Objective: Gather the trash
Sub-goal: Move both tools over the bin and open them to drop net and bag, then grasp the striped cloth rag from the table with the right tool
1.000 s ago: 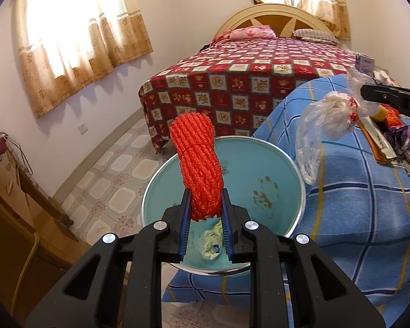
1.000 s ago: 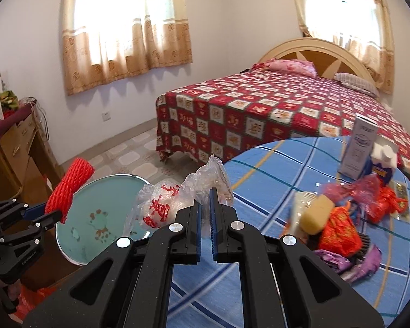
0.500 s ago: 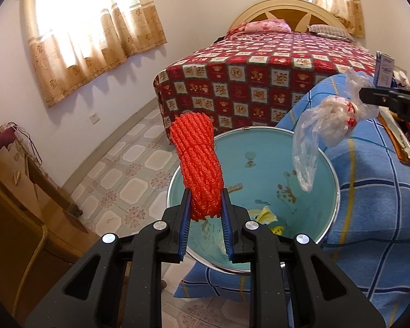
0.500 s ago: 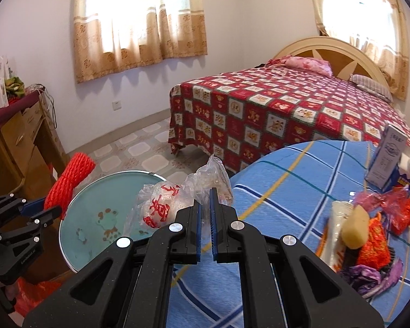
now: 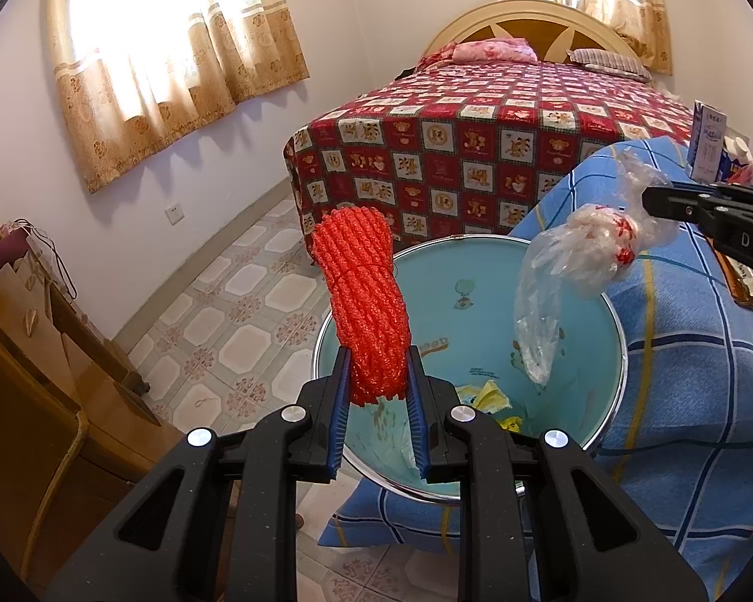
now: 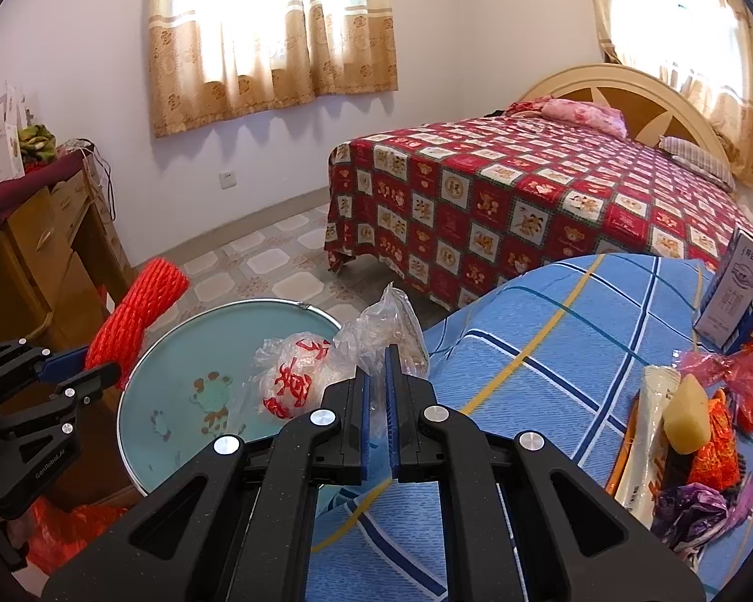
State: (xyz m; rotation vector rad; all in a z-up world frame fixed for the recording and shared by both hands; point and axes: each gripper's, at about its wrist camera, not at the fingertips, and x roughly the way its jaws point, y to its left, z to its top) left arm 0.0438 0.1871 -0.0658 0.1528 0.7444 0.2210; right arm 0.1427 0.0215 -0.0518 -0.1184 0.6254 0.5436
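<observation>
l jaws clamp red net (image 5: pixel 364 301); r jaws pinch plastic bag (image 6: pixel 301 376).

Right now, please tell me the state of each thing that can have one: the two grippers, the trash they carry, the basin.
left gripper: shut on the red foam net
red foam net: held upright above the basin rim
right gripper: shut on the clear plastic bag
clear plastic bag: crumpled, hanging over the basin
basin: open, some scraps already inside
blue checked cloth: more trash lying on it
</observation>
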